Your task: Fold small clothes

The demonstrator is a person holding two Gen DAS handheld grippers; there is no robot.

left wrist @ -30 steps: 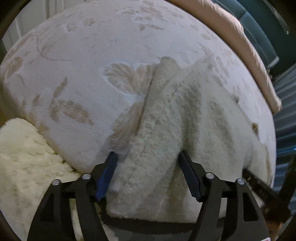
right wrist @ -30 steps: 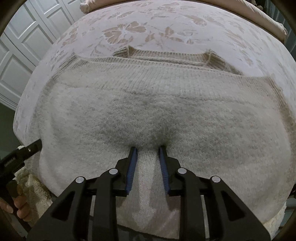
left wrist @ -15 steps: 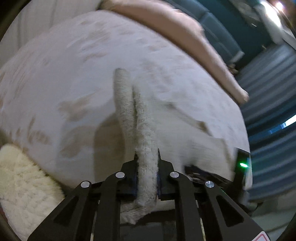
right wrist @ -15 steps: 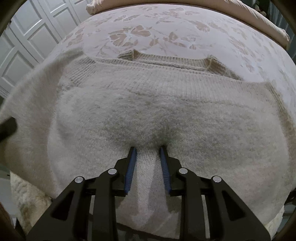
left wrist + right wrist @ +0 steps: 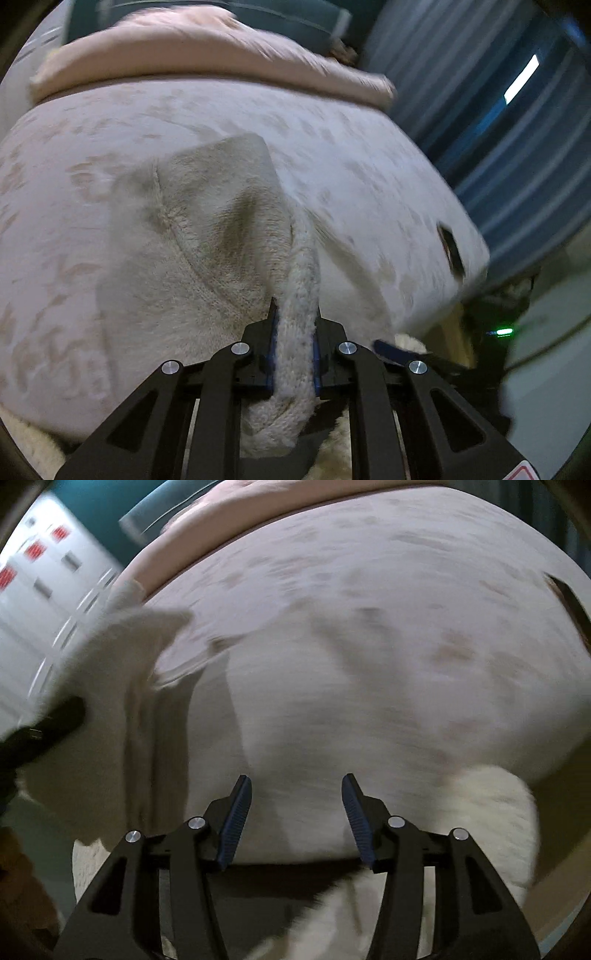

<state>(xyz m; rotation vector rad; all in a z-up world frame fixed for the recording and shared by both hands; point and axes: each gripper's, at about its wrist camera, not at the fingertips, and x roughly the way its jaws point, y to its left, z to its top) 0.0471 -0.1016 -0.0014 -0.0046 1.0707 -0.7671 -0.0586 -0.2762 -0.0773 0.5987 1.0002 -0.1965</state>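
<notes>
Your left claw [image 5: 294, 334] is clenched on a rolled edge of the cream knit sweater [image 5: 207, 236]; the fabric bunches thick between the blue pads and hangs out below them; from the clamp the sweater rises in a raised fold over the bed [image 5: 369, 177], with one corner lifted to a point and the rest draped down on your left side. The bed carries a pale cover with a faded floral print; a pinkish blanket [image 5: 207, 51] lies along its far edge; blue slatted curtains [image 5: 517, 147] stand beyond on the right. Your right claw [image 5: 296, 814] is released, its blue pads [image 5: 236, 819] set well apart with nothing between them; it hangs over the bed's near edge. From this wrist the view is heavily blurred; the sweater [image 5: 122, 657] shows at the left, lifted off the cover, with the dark tip of the left claw [image 5: 55, 720] at its side; a fluffy white rug [image 5: 491, 805] shows low at the right; white panelled doors [image 5: 40, 590] stand at the far left.
</notes>
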